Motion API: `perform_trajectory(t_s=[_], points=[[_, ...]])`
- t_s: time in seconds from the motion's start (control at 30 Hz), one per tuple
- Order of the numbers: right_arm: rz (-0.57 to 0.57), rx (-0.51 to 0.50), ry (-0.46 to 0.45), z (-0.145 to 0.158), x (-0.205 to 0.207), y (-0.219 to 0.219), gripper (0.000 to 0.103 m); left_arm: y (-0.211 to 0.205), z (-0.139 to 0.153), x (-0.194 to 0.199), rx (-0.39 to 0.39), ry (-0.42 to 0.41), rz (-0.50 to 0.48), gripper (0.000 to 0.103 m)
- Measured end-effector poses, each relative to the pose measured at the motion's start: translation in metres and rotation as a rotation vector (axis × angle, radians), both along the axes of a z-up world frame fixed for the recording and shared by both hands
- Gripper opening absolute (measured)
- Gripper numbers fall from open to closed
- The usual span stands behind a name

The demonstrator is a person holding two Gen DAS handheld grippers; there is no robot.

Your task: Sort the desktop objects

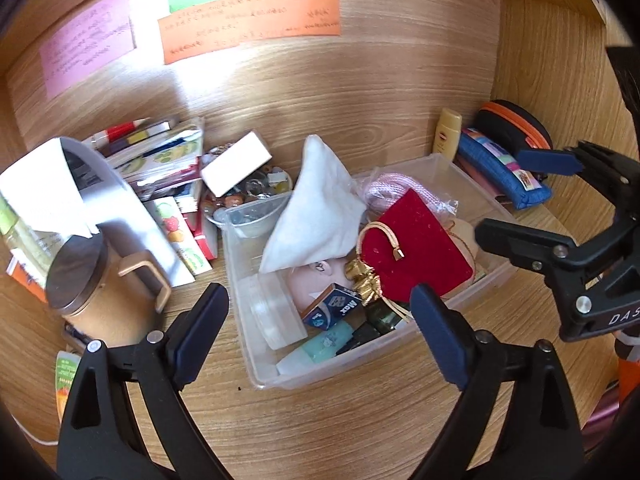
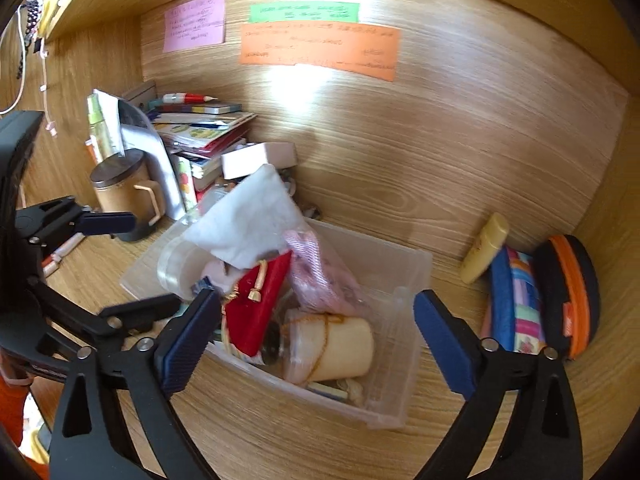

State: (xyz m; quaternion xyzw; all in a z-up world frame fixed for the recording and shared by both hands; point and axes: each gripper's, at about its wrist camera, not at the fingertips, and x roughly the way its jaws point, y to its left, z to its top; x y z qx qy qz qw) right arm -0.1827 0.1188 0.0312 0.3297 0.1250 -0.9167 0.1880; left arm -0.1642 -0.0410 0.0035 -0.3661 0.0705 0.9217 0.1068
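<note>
Two padded claws gape over clear plastic bin (image 1: 472, 284) holding velvet pouch (image 1: 420, 240).

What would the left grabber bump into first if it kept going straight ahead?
Most likely the clear plastic box: the left gripper is open and aimed down at its near edge, so it would probably hit the rim or the little blue carton inside. Depth is hard to judge.

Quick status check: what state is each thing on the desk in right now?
left tool: open, empty
right tool: open, empty
clear bin: lidless, crammed full
white pouch: propped on the bin's contents
red pouch: in bin, drawstring loose
brown mug: upright, lid on
yellow tube: leaning against back wall
</note>
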Motion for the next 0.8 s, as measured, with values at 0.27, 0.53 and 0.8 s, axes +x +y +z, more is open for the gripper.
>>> perform_trajectory(t_s=[0.27, 0.53, 0.8], points=[[-0.076, -0.039, 0.038, 0.008, 0.023, 0.013, 0.103, -0.005, 0.014, 0.02, 0.039, 0.061, 0.092, 0.094], [-0.112, -0.119, 0.083, 0.017, 0.058, 0.021, 0.103, -0.001, 0.026, 0.044, 0.075, 0.112, 0.135, 0.097], [-0.167, -0.155, 0.13, 0.018, 0.083, 0.029, 0.103, 0.003, 0.031, 0.068, 0.046, 0.169, 0.213, 0.098]])
